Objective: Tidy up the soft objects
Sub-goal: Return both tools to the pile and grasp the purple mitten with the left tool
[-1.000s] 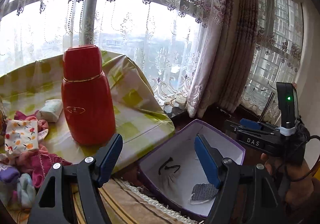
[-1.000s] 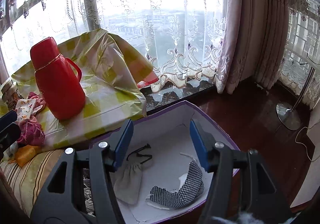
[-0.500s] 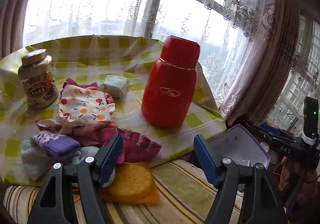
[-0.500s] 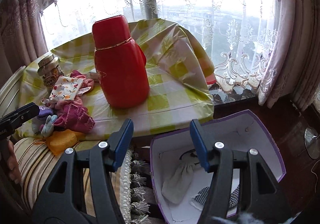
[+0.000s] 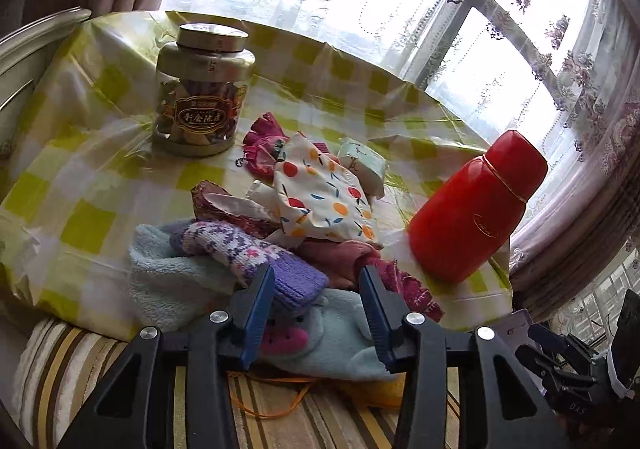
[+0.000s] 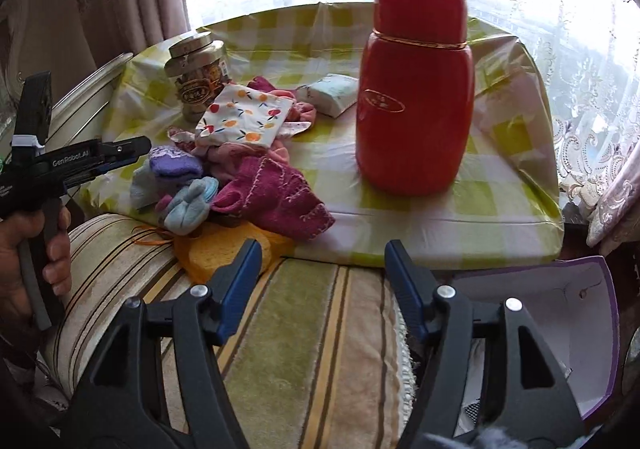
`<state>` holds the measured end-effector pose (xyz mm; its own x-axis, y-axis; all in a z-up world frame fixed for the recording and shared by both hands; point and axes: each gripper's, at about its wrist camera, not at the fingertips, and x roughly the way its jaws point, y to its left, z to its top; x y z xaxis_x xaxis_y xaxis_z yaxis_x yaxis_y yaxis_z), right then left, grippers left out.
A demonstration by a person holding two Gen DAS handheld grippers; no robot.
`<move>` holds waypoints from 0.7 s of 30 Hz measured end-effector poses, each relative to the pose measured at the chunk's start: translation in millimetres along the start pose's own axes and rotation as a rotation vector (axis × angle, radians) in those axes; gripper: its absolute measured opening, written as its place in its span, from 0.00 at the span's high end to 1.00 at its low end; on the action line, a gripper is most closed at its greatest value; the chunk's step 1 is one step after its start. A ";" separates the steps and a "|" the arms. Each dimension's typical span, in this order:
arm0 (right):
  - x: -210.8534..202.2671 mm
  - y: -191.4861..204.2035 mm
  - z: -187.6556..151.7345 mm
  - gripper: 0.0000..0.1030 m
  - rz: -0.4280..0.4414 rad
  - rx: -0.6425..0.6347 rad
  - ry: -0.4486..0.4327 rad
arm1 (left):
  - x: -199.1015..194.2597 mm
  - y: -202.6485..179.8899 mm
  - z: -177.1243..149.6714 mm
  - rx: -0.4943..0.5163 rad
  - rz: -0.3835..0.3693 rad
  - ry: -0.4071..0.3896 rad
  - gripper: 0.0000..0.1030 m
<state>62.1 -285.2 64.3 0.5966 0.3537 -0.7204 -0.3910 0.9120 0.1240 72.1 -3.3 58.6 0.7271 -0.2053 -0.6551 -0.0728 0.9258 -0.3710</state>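
Two grippers, left gripper (image 5: 316,313) nearer: its jaws are closing around the pale-blue plush toy (image 5: 332,341) lying crosswise between them at the pile's near edge, pads not yet pressing, while the spread, empty right gripper (image 6: 320,285) hangs well right of it.

A heap of soft items lies at the near edge of the bench: a fruit-print fabric pouch (image 5: 326,193) on top, a purple knitted sock (image 5: 256,261) over a pale blue towel (image 5: 172,273), a magenta knitted piece (image 6: 276,197) with pale stitching, and a light blue plush toy (image 5: 328,333) with a pink patch, overhanging a yellow sponge (image 6: 224,249) on the striped cushion below.
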 end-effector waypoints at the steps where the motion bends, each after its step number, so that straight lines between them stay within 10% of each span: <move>1: 4.5 7.3 1.2 0.34 0.018 -0.015 0.010 | 1.0 6.1 0.8 -0.014 0.008 0.003 0.56; 21: 67.1 127.3 39.1 0.26 0.160 -0.395 0.059 | 43.7 64.1 21.0 -0.242 -0.018 0.099 0.57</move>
<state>79.8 -137.2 58.5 0.4698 0.4616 -0.7525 -0.7207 0.6928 -0.0250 113.5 53.7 20.1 0.6601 -0.2621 -0.7040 -0.2305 0.8213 -0.5219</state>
